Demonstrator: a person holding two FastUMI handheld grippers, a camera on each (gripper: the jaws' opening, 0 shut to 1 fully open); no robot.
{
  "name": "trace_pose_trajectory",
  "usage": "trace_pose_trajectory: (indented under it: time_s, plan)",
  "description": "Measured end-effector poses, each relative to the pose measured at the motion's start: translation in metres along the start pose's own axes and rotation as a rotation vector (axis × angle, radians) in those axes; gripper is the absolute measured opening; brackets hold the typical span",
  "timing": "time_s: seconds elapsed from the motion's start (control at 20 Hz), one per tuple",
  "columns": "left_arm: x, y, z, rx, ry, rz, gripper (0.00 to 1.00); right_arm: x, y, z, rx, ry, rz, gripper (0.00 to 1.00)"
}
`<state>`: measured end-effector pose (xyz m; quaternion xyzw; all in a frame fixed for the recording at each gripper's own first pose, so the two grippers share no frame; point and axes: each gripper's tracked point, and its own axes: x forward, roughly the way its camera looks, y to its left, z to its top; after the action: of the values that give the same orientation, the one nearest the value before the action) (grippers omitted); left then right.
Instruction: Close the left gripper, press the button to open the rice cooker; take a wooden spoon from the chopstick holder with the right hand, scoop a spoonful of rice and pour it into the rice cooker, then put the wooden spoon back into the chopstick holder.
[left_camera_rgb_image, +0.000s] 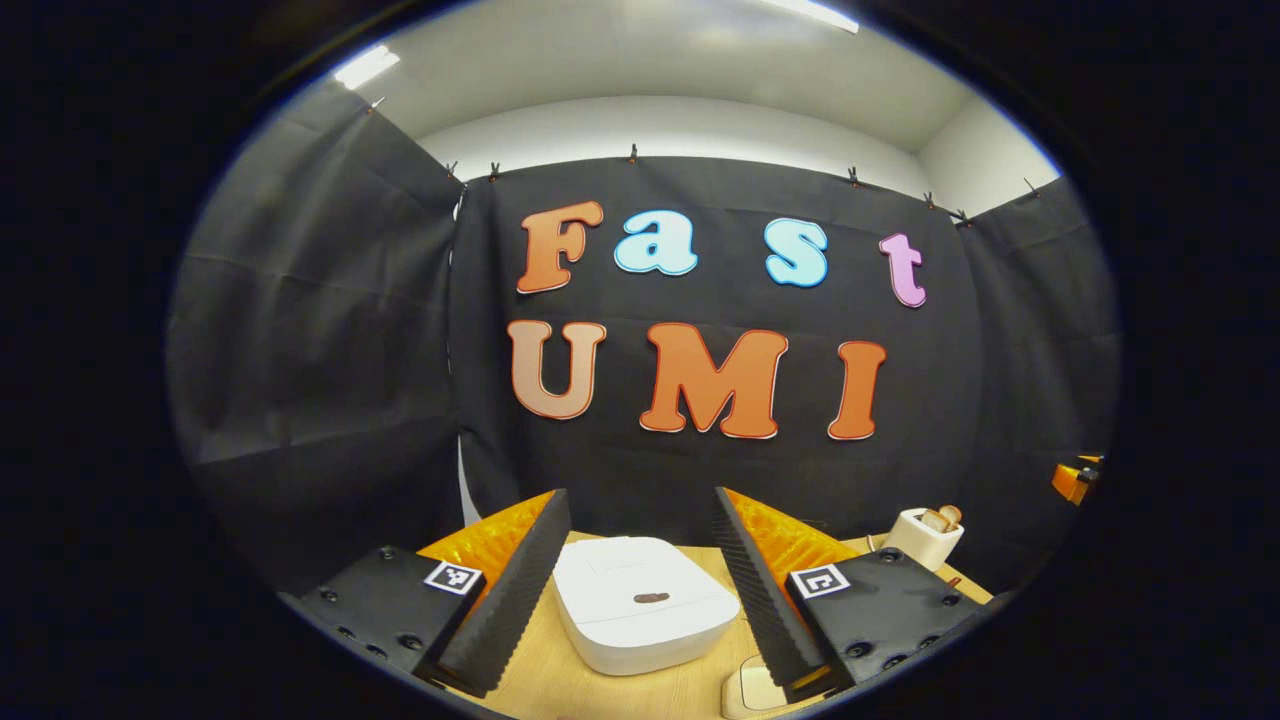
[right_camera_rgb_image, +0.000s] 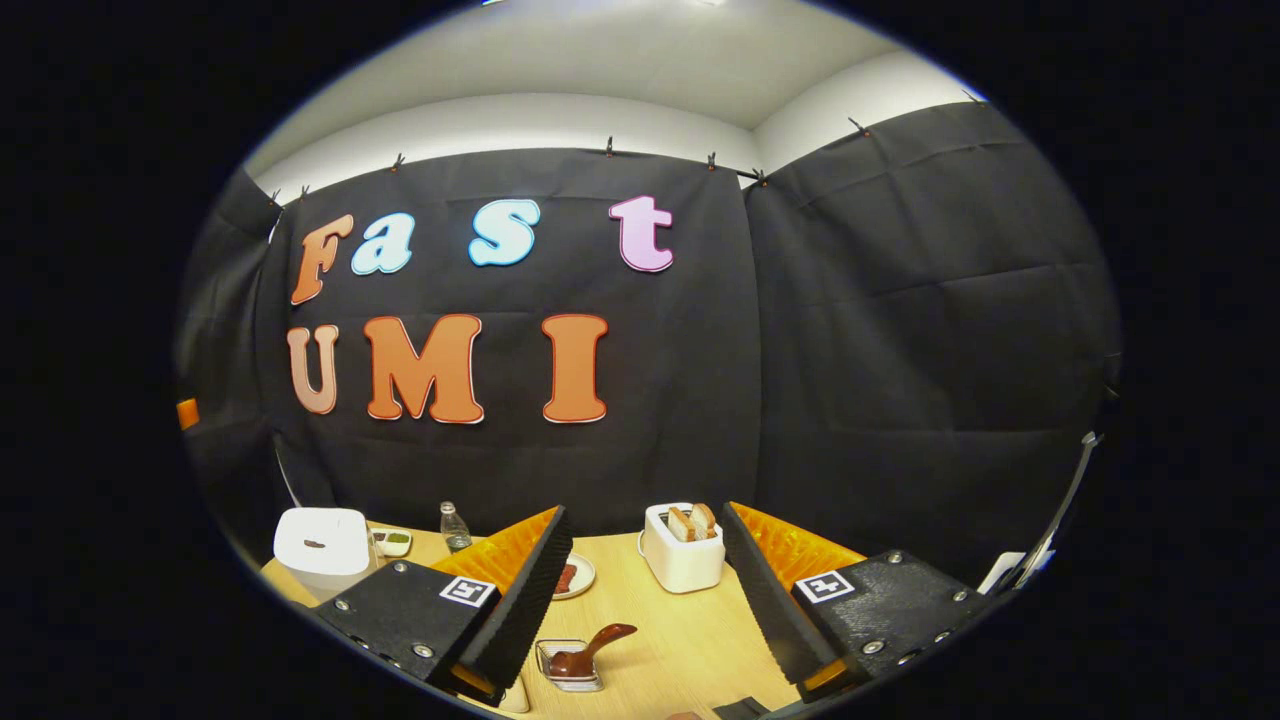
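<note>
Both the left gripper (left_camera_rgb_image: 640, 590) and the right gripper (right_camera_rgb_image: 640, 600) hang with ribbed jaws spread wide, grasping nothing. The smooth, rounded white rice cooker (left_camera_rgb_image: 640, 605) sits lid-down on the pale wooden table (left_camera_rgb_image: 560, 685) between the left fingers. Near the right gripper, a glossy brown wooden spoon (right_camera_rgb_image: 592, 650) leans in a small clear chopstick holder (right_camera_rgb_image: 570, 668), with a boxy white toaster (right_camera_rgb_image: 682, 558) behind.

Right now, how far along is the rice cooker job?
Nothing looks done: rice cooker lid is down, left gripper open ahead of it, not yet shut to press. Right gripper open, empty; wooden spoon sits in its holder. All steps remain.
</note>
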<state>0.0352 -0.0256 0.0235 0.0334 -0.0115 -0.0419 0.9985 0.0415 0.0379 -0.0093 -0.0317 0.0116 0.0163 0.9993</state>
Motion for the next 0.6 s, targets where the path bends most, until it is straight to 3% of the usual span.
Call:
trace_pose_trajectory:
  time_s: [0.1,0.25,0.35,0.4,0.5,0.55,0.6]
  plan:
    - [-0.001,-0.010,0.000,0.007,0.004,-0.049,0.58,-0.001,0.001,-0.001,0.002,0.007,0.001,0.93]
    - [-0.002,-0.012,-0.004,0.008,0.020,-0.069,0.53,-0.003,0.002,0.002,-0.005,0.002,0.001,0.93]
    - [-0.002,-0.013,-0.006,-0.001,0.028,-0.076,0.56,-0.005,0.003,0.004,-0.012,0.000,0.003,0.93]
    - [-0.001,-0.001,-0.002,0.014,0.010,-0.020,0.59,-0.005,0.004,0.005,-0.015,-0.001,0.005,0.93]
    - [0.000,0.003,-0.001,0.017,0.007,-0.018,0.12,-0.007,0.004,0.006,-0.021,-0.003,0.003,0.93]
    - [0.002,0.001,-0.005,0.010,0.021,-0.028,0.05,-0.007,0.005,0.005,-0.023,-0.003,0.003,0.93]
    - [0.003,-0.001,-0.010,0.003,0.040,-0.042,0.05,-0.007,0.006,0.005,-0.023,0.000,0.006,0.93]
